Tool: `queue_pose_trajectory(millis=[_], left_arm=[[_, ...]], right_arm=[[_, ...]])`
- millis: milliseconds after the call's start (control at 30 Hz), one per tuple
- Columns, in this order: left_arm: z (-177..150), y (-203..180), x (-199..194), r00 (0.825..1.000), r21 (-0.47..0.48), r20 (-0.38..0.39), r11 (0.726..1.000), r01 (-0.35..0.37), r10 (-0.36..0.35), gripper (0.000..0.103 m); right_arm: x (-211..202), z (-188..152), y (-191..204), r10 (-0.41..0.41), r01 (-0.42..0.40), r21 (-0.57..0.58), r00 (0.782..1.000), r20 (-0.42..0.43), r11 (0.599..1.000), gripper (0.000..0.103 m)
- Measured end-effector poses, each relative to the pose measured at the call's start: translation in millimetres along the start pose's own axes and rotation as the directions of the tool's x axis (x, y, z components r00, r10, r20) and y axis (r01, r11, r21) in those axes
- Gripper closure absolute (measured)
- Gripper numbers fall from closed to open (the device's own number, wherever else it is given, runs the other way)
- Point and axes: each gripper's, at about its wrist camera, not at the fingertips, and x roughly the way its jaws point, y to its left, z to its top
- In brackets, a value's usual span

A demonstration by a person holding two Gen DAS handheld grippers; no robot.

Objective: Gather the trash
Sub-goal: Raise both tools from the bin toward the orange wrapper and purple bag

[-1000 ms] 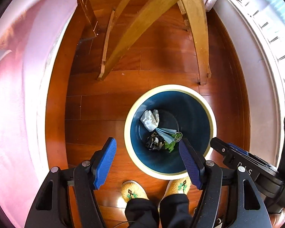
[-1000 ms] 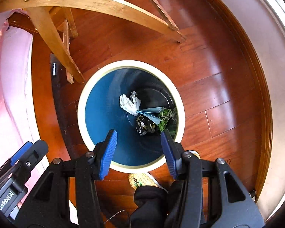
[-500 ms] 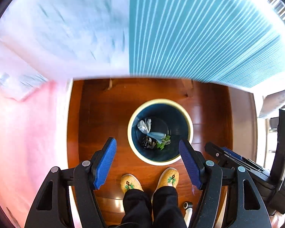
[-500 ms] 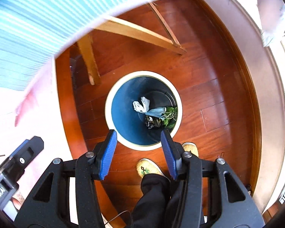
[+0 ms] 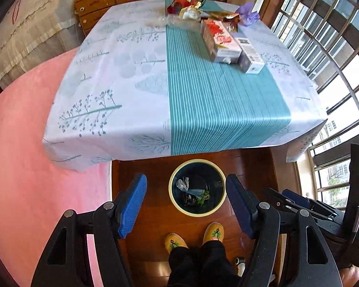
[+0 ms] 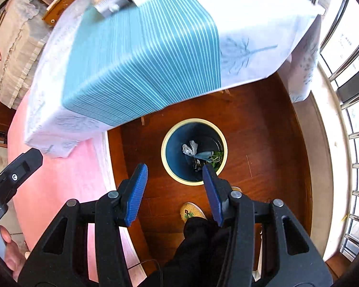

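Both sets of fingers stand apart with nothing between them: on the left gripper [image 5: 186, 205] the blue pads sit wide, and on the right gripper [image 6: 177, 192] they sit at a narrower gap, also empty. We hold both grippers above the wooden floor, pointing steeply down at the bin [image 5: 198, 187], which already contains crumpled trash. The remaining trash lies on the worktop [image 5: 136, 76], ahead of and beyond both grippers at the far end: two cartons [image 5: 229, 43] lying side by side, with wrappers [image 5: 191, 4] behind them. The cartons' long axes run roughly away from us. We judge the right gripper slightly nearer, since the cartons lie right of the striped centre band, so the coming move calls for a forward reach over the near edge.
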Motion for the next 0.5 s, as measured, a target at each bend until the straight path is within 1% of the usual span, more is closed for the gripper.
queue_pose_trajectory(millis=[67, 200, 333, 500], left_arm=[[8, -2, -23, 1.000, 0.028, 0.013, 1.000, 0.000, 0.000, 0.033], [24, -9, -62, 0.997, 0.081, 0.074, 0.997, 0.001, -0.007, 0.033], [44, -14, -96, 0.989, 0.126, 0.145, 0.992, 0.011, -0.029, 0.033], [72, -29, -123, 0.976, 0.193, 0.214, 0.981, 0.007, -0.049, 0.033]], right_arm=[[-23, 4, 11, -0.009, 0.010, -0.009, 1.000, 0.026, 1.000, 0.058], [-70, 12, 31, -0.009, 0.012, -0.030, 0.994, 0.107, 0.999, 0.058], [-109, 24, 44, -0.013, 0.020, -0.033, 0.980, 0.198, 0.999, 0.058], [-147, 43, 51, -0.031, 0.035, -0.011, 0.961, 0.275, 0.999, 0.058]])
